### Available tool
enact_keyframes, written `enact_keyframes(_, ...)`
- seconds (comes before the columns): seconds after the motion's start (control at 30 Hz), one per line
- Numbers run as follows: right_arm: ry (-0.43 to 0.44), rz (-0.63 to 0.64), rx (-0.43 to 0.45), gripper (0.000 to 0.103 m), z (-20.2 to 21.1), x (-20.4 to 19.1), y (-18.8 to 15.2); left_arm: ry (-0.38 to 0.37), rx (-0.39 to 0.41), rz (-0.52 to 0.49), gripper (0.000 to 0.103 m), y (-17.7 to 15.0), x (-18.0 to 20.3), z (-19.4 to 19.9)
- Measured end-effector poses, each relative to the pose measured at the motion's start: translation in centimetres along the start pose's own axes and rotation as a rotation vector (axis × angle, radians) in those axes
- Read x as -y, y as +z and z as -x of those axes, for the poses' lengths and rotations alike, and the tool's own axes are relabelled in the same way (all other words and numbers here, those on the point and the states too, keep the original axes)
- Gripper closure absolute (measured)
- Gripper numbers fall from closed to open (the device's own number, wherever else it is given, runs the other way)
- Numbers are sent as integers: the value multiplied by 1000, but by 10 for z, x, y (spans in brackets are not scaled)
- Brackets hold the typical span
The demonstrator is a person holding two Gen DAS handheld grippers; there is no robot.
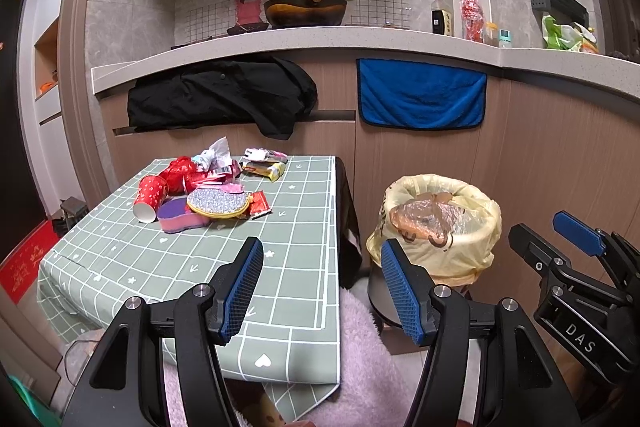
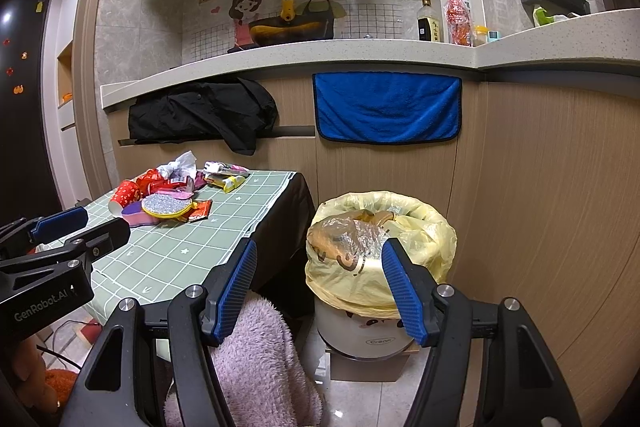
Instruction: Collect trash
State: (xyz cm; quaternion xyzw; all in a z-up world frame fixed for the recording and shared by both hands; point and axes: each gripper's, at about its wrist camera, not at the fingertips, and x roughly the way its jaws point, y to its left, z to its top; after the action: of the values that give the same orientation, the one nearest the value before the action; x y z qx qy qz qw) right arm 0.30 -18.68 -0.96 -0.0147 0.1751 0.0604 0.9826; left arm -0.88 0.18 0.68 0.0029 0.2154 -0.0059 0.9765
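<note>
The kitchen was small and dim, wood-fronted cabinets running under a pale stone counter. Nearest me, the left claw (image 1: 322, 291) hung with its blue-ribbed pads spread wide and nothing between them, above the near edge of the low table (image 1: 280, 259) under a green grid-patterned cloth. The right claw (image 2: 318, 291) was just as wide open and just as empty, held beside it over a fluffy pink cloth (image 2: 256, 351) and pointed toward the bin. Both seemed poised to begin, not to carry.

Just right of the table stood the white round bin lined with a yellow plastic bag (image 2: 380, 267), crumpled clear wrapping already lying in its mouth; close enough, I judged, for short trips from table to bin.

Farther along, toward the table's back corner, the trash lay heaped: a tipped red paper cup (image 1: 150, 197), a purple-and-pink sponge (image 1: 182, 221) with a silver scouring pad rimmed in yellow (image 1: 218, 203) resting on it, a small red sachet (image 1: 260, 205), crumpled white paper (image 1: 218, 151) and flat snack wrappers (image 1: 266, 163).

Beyond, a black jacket (image 1: 220, 95) and a blue towel (image 1: 422, 95) were draped from the cabinet fronts, out of the way.
</note>
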Motion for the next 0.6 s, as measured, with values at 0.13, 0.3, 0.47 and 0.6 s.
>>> enact_keyframes(0.13, 1, 1, 0, 41, 0, 0, 0, 0, -2, 1, 41, 0, 1, 0)
enact_keyframes(0.3, 0, 0, 0, 41, 0, 0, 0, 0, -1, -1, 41, 0, 0, 0)
enact_keyframes(0.47, 1, 0, 0, 41, 0, 1, 0, 0, -2, -1, 41, 0, 1, -1)
enact_keyframes(0.6, 1, -1, -1, 41, 0, 1, 0, 0, -4, -1, 41, -1, 3, 0)
